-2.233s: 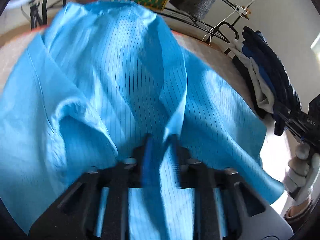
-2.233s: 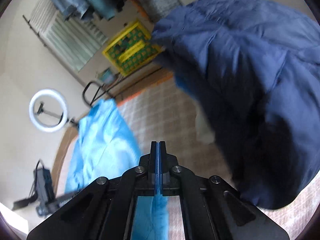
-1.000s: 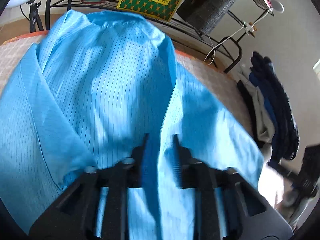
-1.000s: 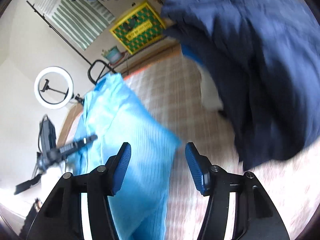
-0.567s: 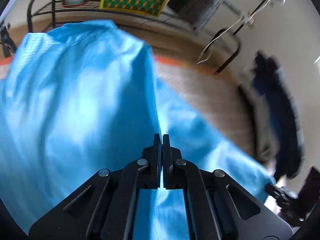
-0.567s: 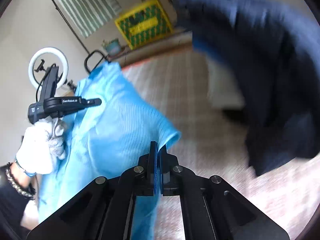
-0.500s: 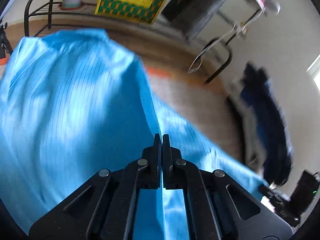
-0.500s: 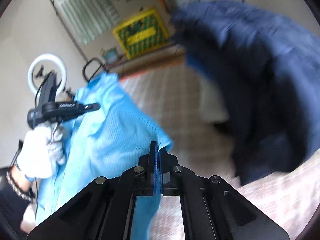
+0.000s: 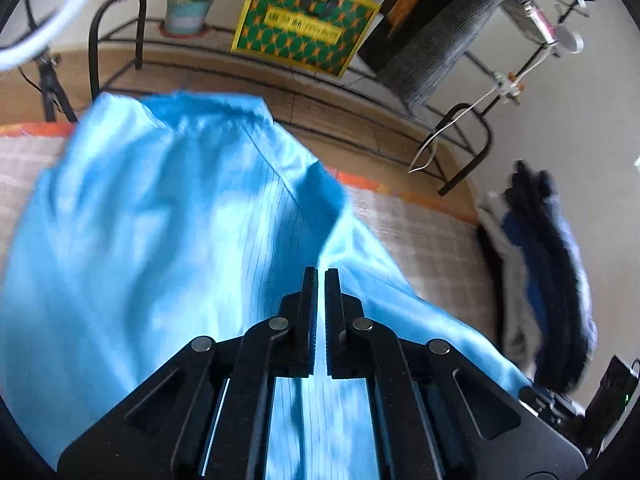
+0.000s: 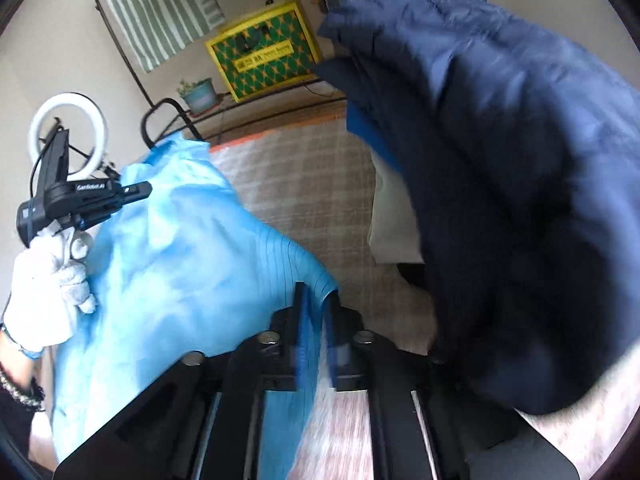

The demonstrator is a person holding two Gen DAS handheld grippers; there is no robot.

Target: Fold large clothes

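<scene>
A large light-blue striped garment point(image 9: 160, 240) lies spread over a checked mat point(image 9: 424, 236). My left gripper point(image 9: 321, 276) is shut on an edge of this garment near its middle. In the right wrist view the same garment point(image 10: 180, 264) fills the left side, and my right gripper point(image 10: 316, 296) stands at its corner with the jaws slightly parted and motion-blurred; the cloth's edge sits between them. The left gripper's body point(image 10: 80, 200) and the gloved hand holding it show at the left.
A dark navy garment pile point(image 10: 500, 160) lies at the right on the mat point(image 10: 304, 184); it also shows in the left wrist view point(image 9: 548, 280). A yellow-green crate point(image 9: 304, 36), a potted plant point(image 9: 186, 12), black rack frames and a ring light point(image 10: 68, 132) stand beyond.
Both grippers closed on the blue garment about half a second ago. The left stays shut on it and has lifted; the right jaws have now parted a little.
</scene>
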